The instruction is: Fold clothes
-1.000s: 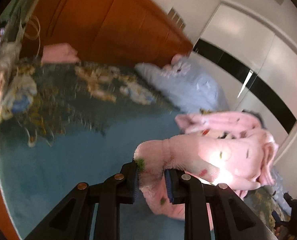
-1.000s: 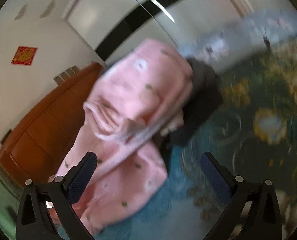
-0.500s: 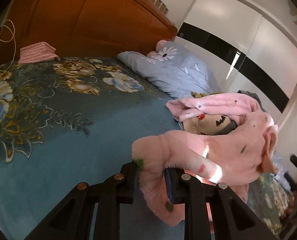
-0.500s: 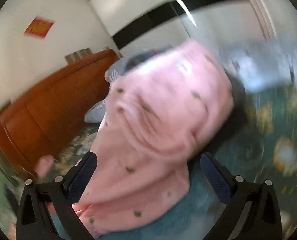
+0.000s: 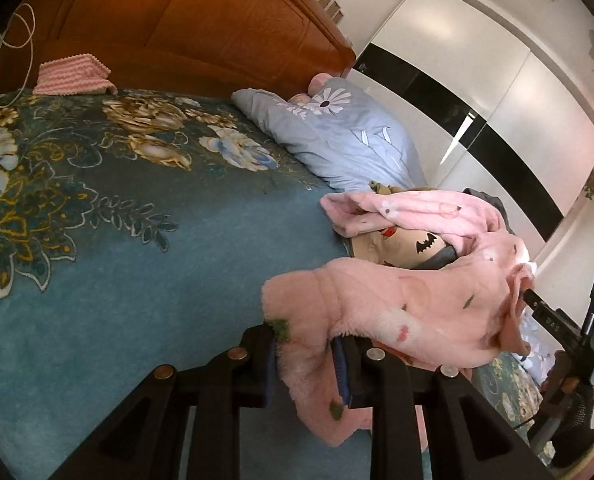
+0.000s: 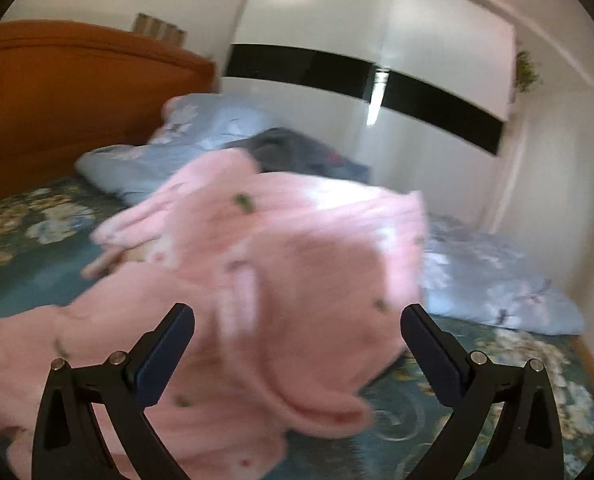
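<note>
A fluffy pink garment [image 5: 397, 308] with small green and red spots lies bunched at the right of the blue floral bed. My left gripper [image 5: 307, 364] is shut on one end of it and holds that end just above the bedspread. In the right wrist view the pink garment [image 6: 297, 264] fills the middle, blurred. My right gripper [image 6: 297, 352] is open, its jaws wide apart in front of the garment's folded bulk. The right gripper also shows in the left wrist view [image 5: 537, 304], at the garment's far end.
A beige garment with a bat print [image 5: 409, 244] lies under the pink one. A light blue quilt [image 5: 337, 136] and a dark garment [image 6: 289, 152] lie behind. A wooden headboard [image 5: 201, 24], a pink striped cloth [image 5: 73, 76] and a white wardrobe [image 6: 377, 32] ring the bed.
My left gripper keeps its hold and has pulled the end slightly out. My right gripper, still open, has swung round and closed in on the garment's far end.
</note>
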Tool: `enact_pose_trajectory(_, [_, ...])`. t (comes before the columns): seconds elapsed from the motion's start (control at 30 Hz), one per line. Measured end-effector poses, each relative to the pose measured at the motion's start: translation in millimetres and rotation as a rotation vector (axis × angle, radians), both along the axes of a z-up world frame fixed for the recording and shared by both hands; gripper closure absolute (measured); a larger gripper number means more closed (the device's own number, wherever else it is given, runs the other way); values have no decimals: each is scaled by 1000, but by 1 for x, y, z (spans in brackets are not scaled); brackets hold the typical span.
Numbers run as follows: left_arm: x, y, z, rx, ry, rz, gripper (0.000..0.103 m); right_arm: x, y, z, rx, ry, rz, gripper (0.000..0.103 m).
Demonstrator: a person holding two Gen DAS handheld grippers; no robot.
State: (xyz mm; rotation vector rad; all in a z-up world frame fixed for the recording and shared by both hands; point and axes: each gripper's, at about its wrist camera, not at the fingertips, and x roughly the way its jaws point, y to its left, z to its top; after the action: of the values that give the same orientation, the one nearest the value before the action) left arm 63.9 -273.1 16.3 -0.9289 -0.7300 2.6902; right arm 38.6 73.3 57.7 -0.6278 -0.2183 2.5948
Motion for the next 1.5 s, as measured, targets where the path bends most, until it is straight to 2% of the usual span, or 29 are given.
enact_pose_trajectory(0.13, [0, 5, 1, -11, 8, -14, 77, -20, 23, -2, -46, -72, -107, 0])
enact_pose_trajectory(0.23, [1, 7, 1, -13, 12, -19, 77, -36, 32, -1, -35, -60, -164, 0])
enact_pose_trajectory(0.3, [1, 6, 2, -12, 18, -19, 77, -44, 36, 2, 6, -37, -211, 0])
enact_pose_trajectory(0.4, [2, 6, 2, -11, 27, -19, 77, -34, 45, 22, 87, 64, -310, 0])
enact_pose_trajectory(0.5, [3, 6, 2, -10, 36, -19, 77, -4, 69, 50, 88, 185, -388, 0])
enact_pose_trajectory(0.6, [6, 7, 4, -12, 54, -25, 77, 44, 101, 83, 73, 309, -465, 1])
enact_pose_trajectory(0.7, [13, 9, 10, -11, 87, -37, 77, 88, 132, 115, 46, 390, -527, 2])
enact_pose_trajectory(0.77, [19, 11, 12, -13, 100, -44, 77, 109, 156, 131, -14, 380, -534, 2])
enact_pose_trajectory(0.87, [27, 12, 12, -11, 108, -41, 77, 134, 181, 136, -81, 364, -545, 2])
enact_pose_trajectory(0.97, [35, 10, 16, -5, 135, -23, 79, 163, 191, 135, -138, 413, -578, 4])
enact_pose_trajectory(1.03, [40, 4, 20, 3, 167, -2, 79, 186, 199, 137, -186, 451, -602, 10])
enact_pose_trajectory(1.1, [46, -3, 24, 17, 199, 21, 79, 211, 204, 145, -180, 486, -611, 11])
enact_pose_trajectory(1.3, [59, -41, 34, 137, 270, 93, 79, 286, 218, 170, -162, 589, -636, 11])
enact_pose_trajectory(1.4, [66, -56, 40, 169, 301, 115, 79, 324, 225, 182, -150, 637, -650, 11])
enact_pose_trajectory(1.5, [66, -62, 40, 190, 292, 99, 79, 359, 233, 183, -95, 612, -702, 11])
